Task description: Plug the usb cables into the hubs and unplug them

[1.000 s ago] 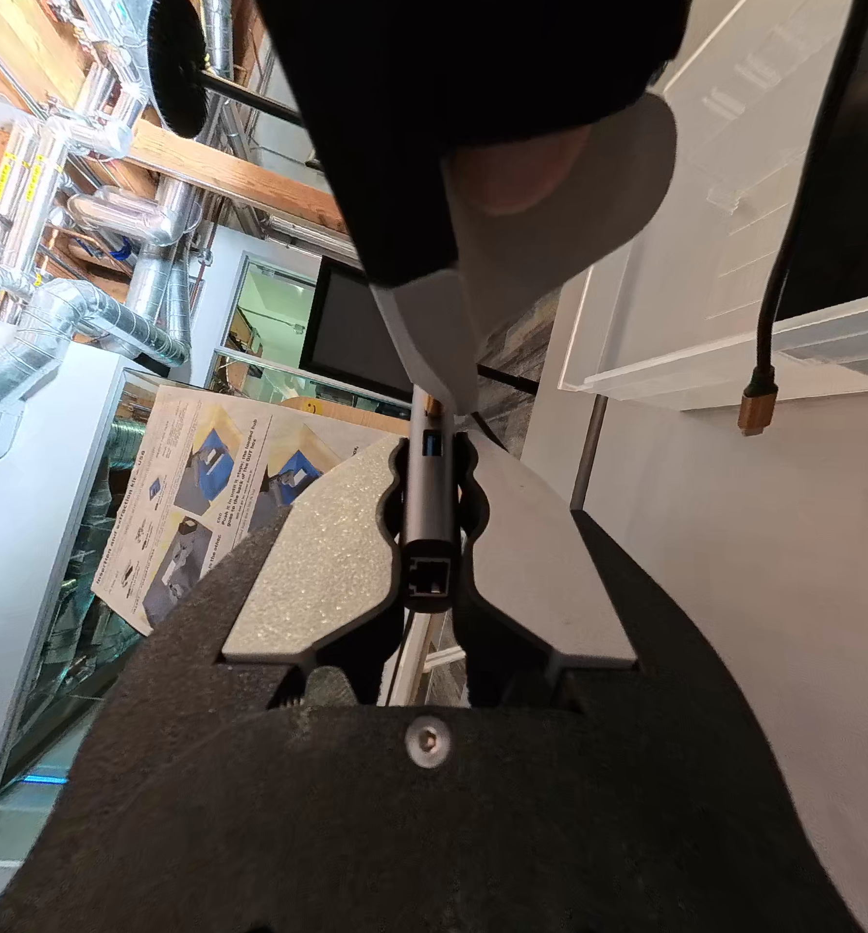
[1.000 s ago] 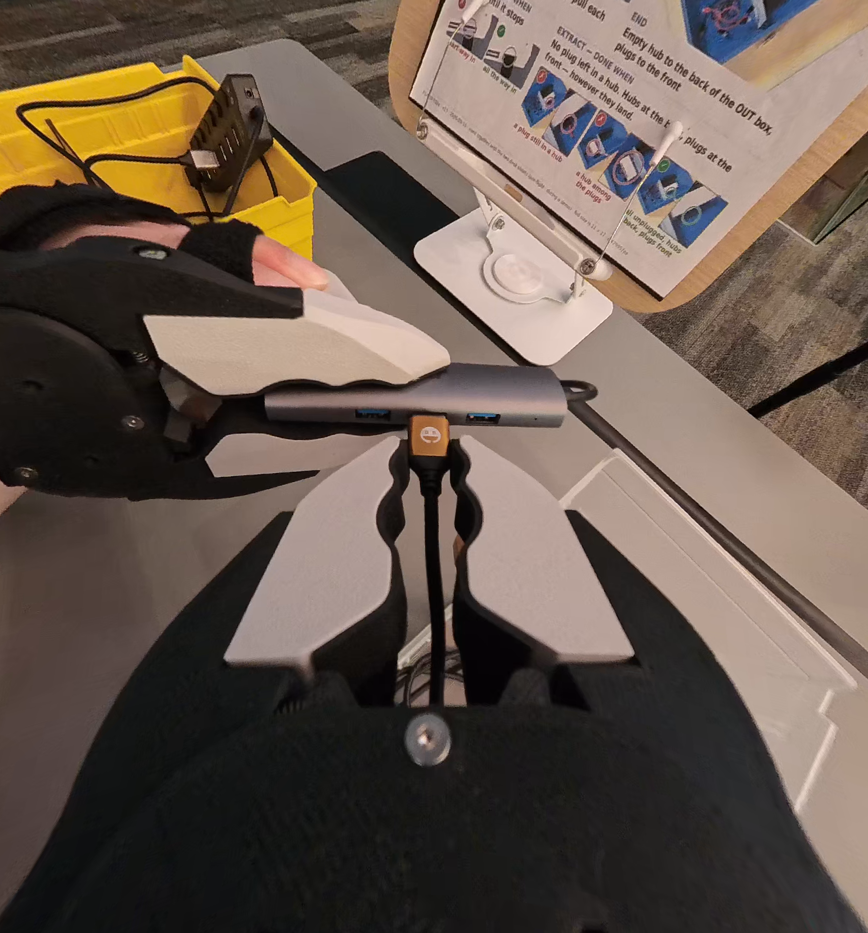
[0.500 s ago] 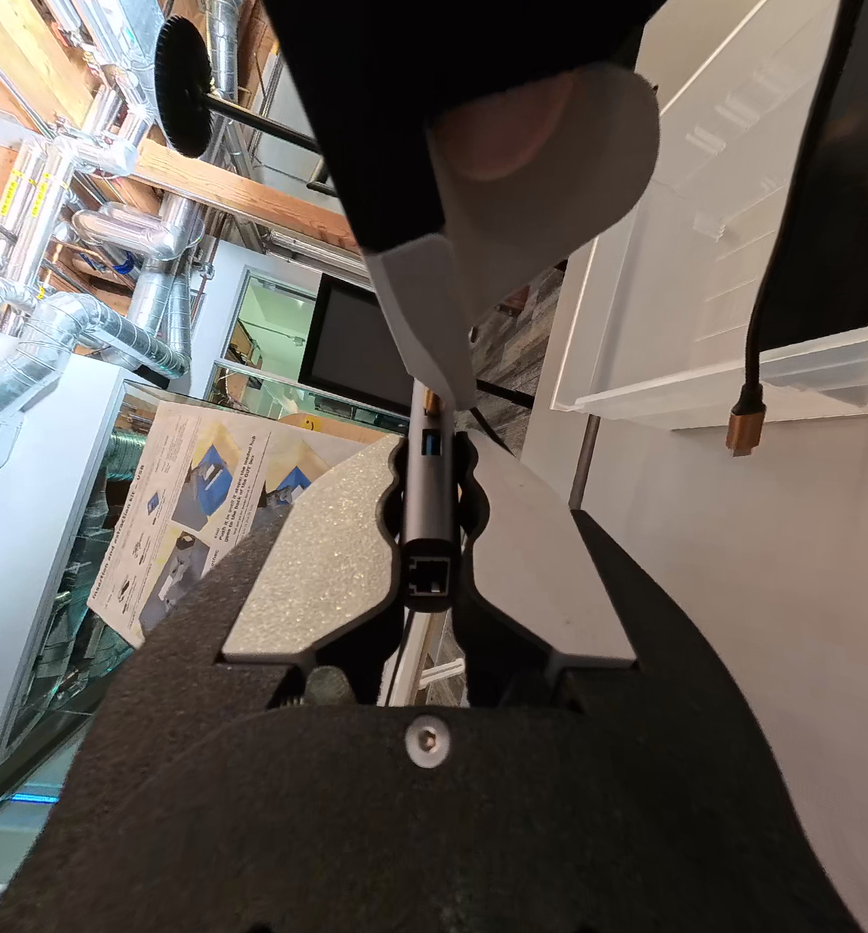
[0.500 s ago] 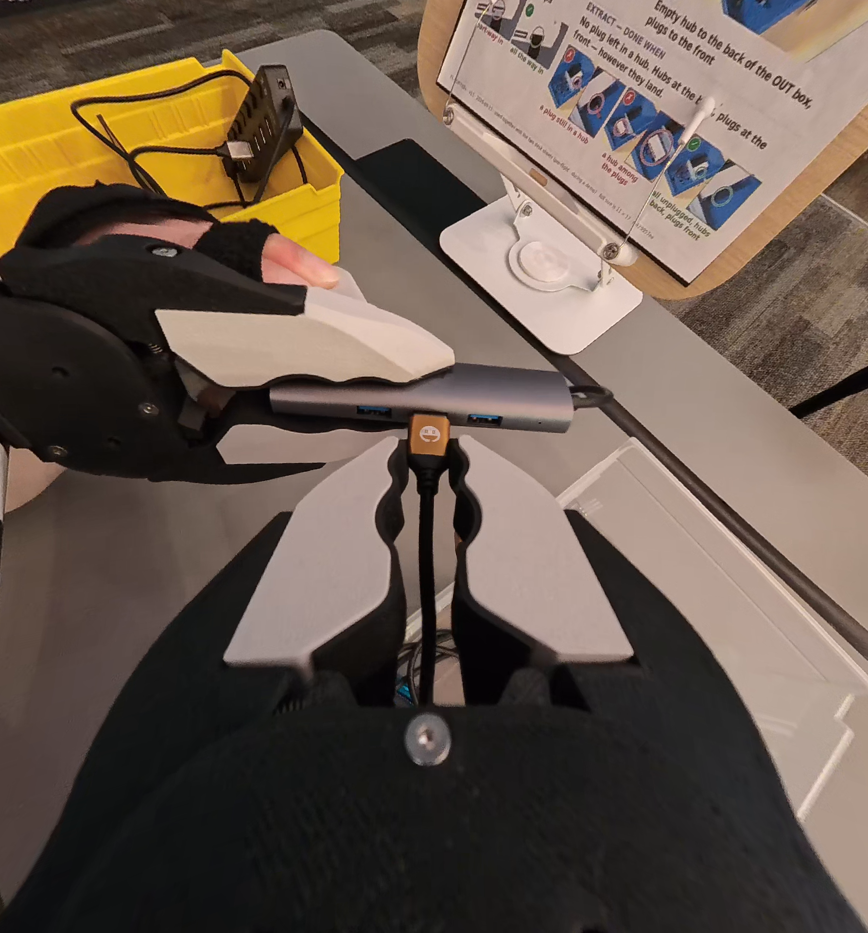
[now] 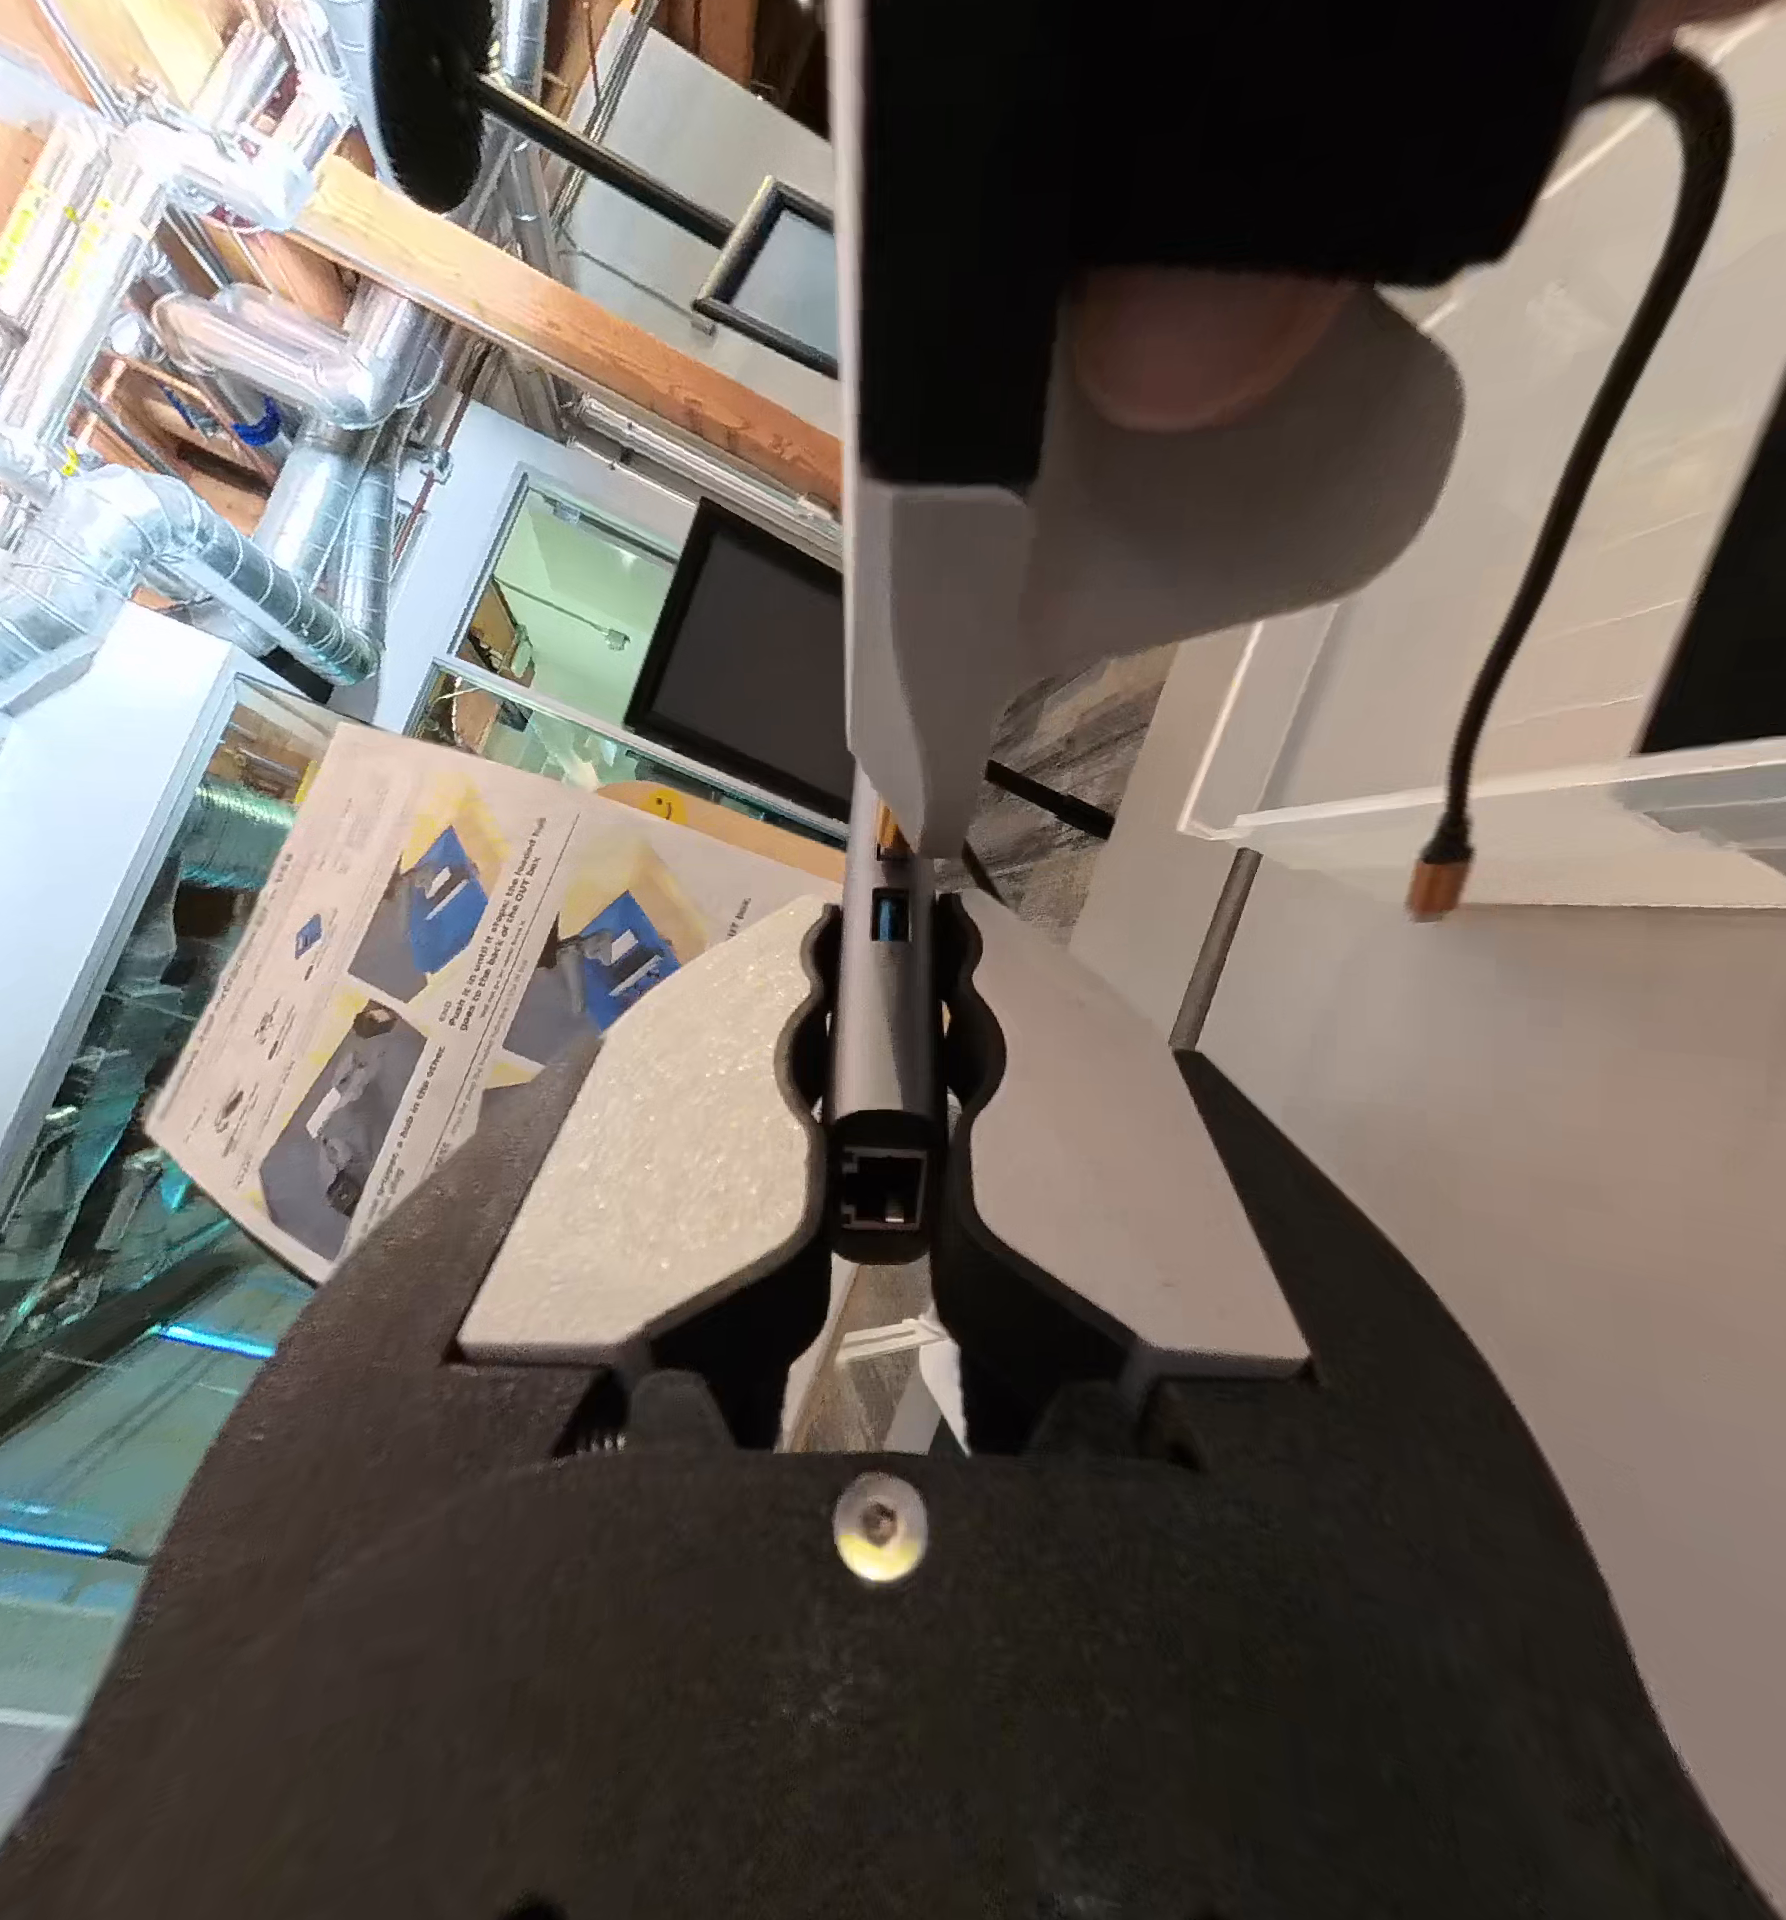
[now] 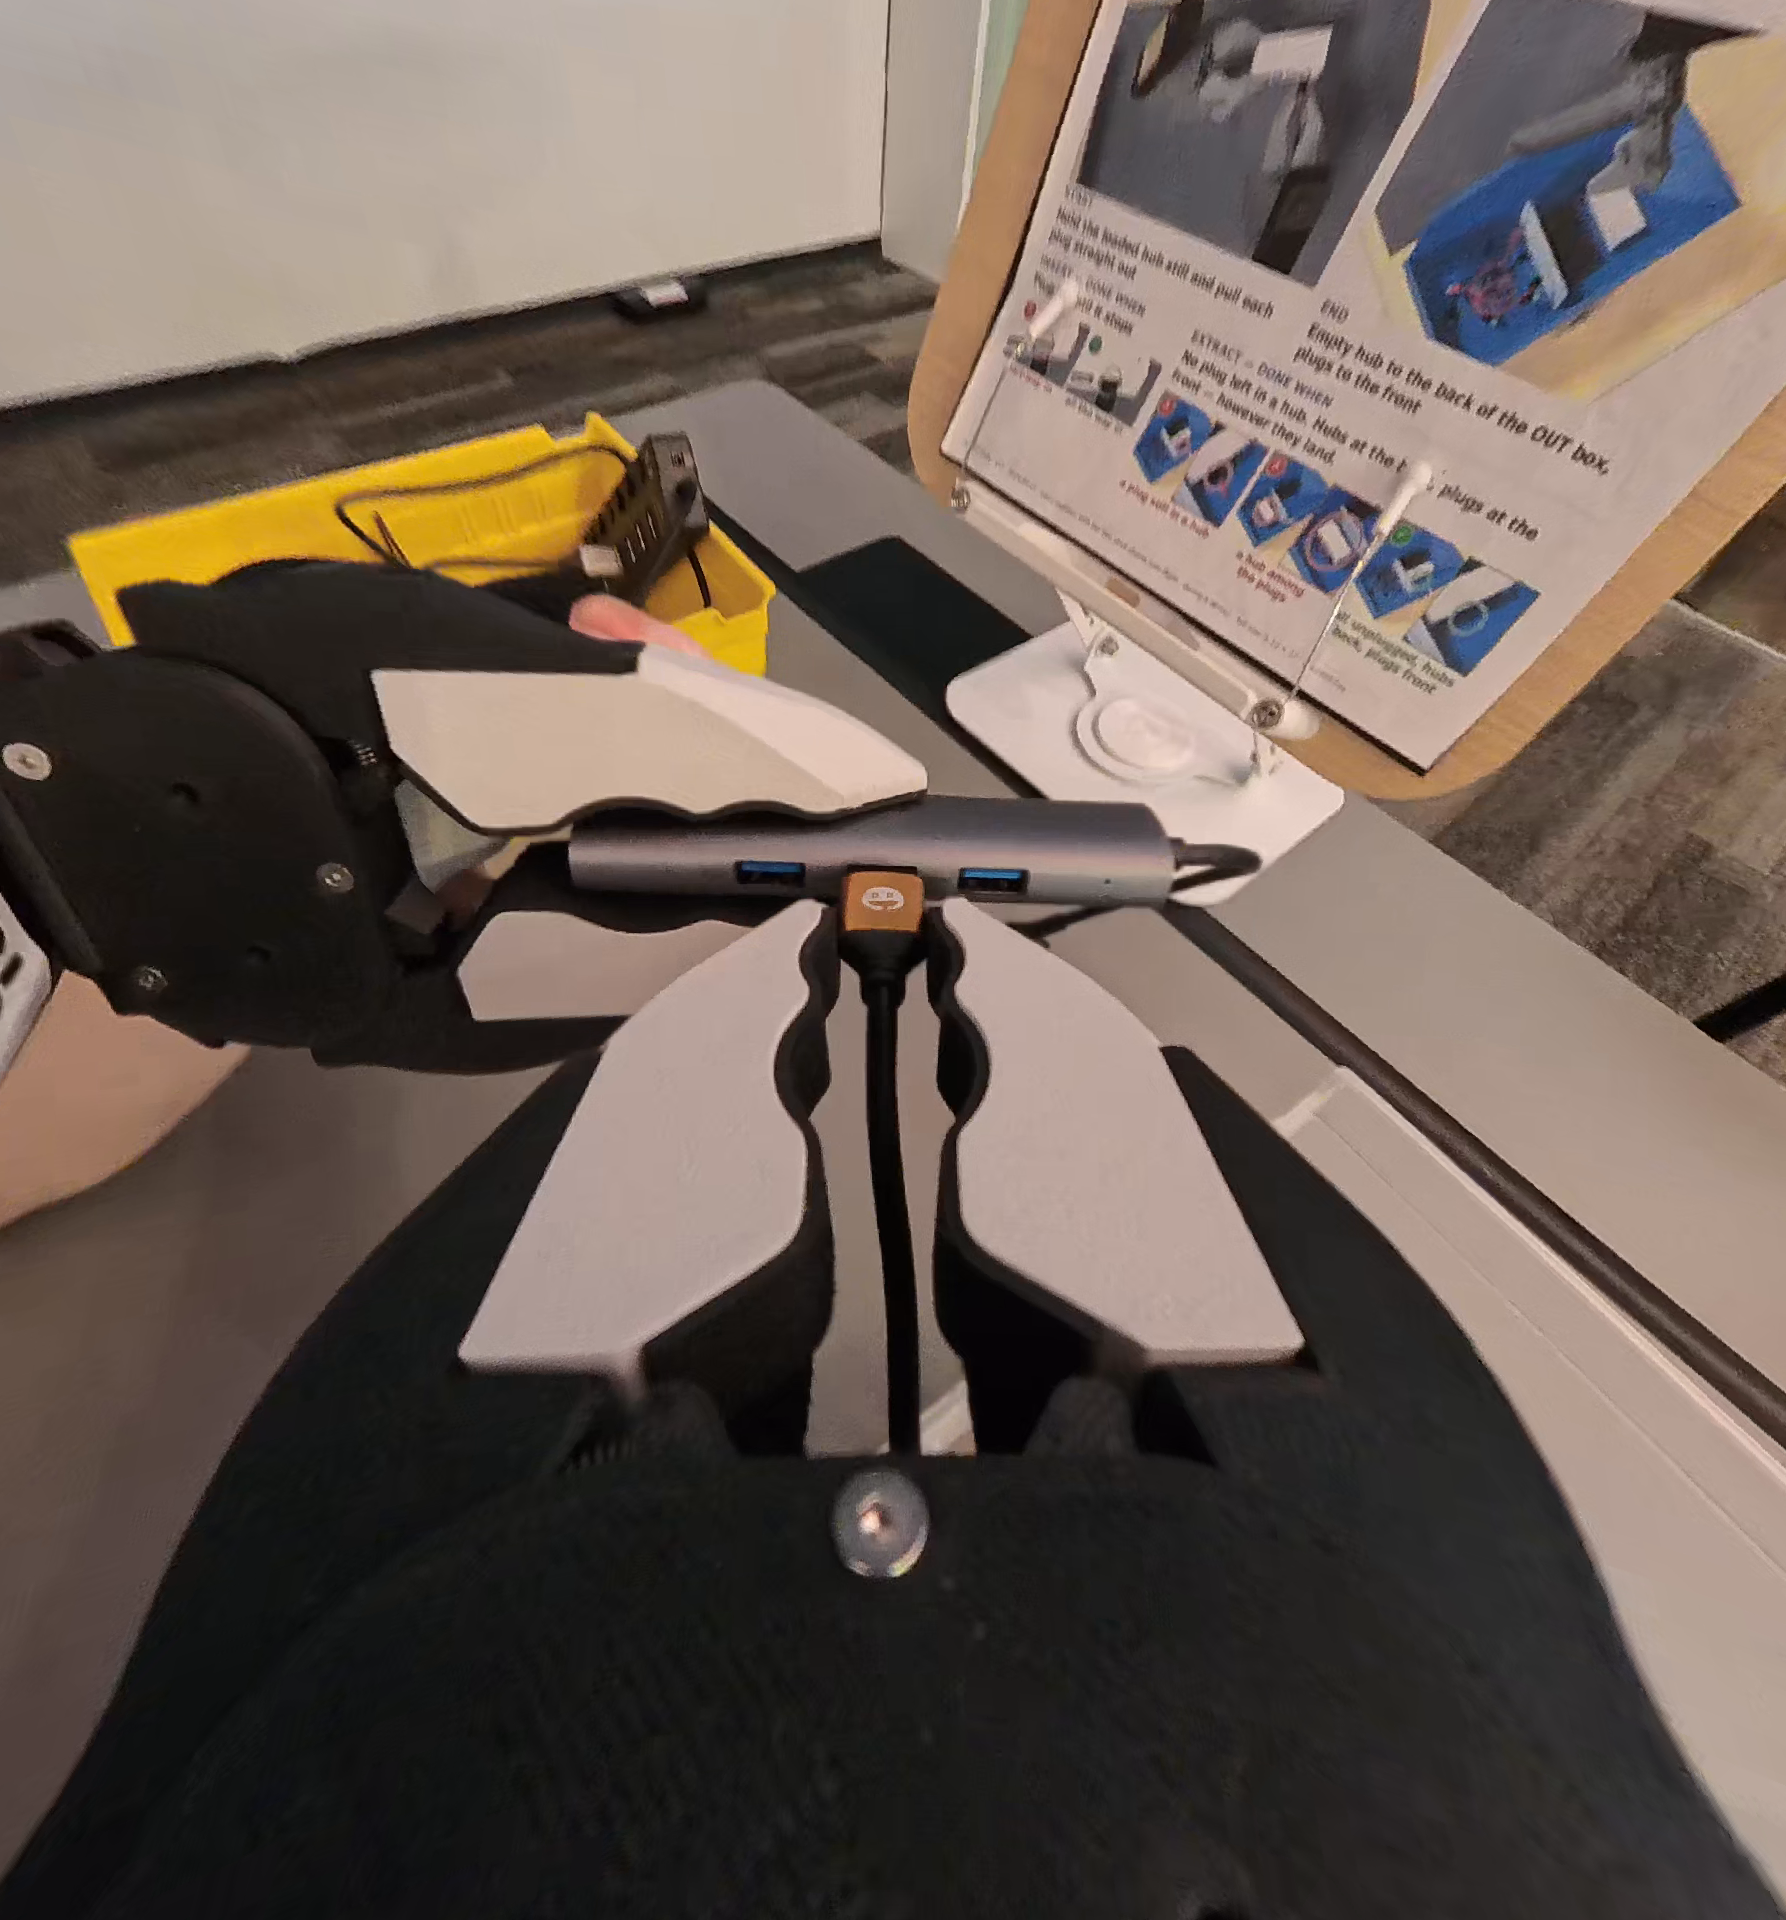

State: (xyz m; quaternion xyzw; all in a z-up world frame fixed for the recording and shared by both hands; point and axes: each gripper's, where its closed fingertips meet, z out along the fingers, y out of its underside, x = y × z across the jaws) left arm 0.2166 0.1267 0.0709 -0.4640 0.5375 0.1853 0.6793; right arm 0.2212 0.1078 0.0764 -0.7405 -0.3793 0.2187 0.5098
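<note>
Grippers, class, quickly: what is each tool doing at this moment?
Left tool: shut on the grey hub.
Right tool: shut on the orange plug, which sits at the hub's middle port.

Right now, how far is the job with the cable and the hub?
Done: the left gripper clamps the grey hub. In hand: the right gripper holds the orange plug at the hub's middle port; how deep it sits is unclear. Left: two blue ports stand empty, and another hub waits in the yellow bin.
</note>
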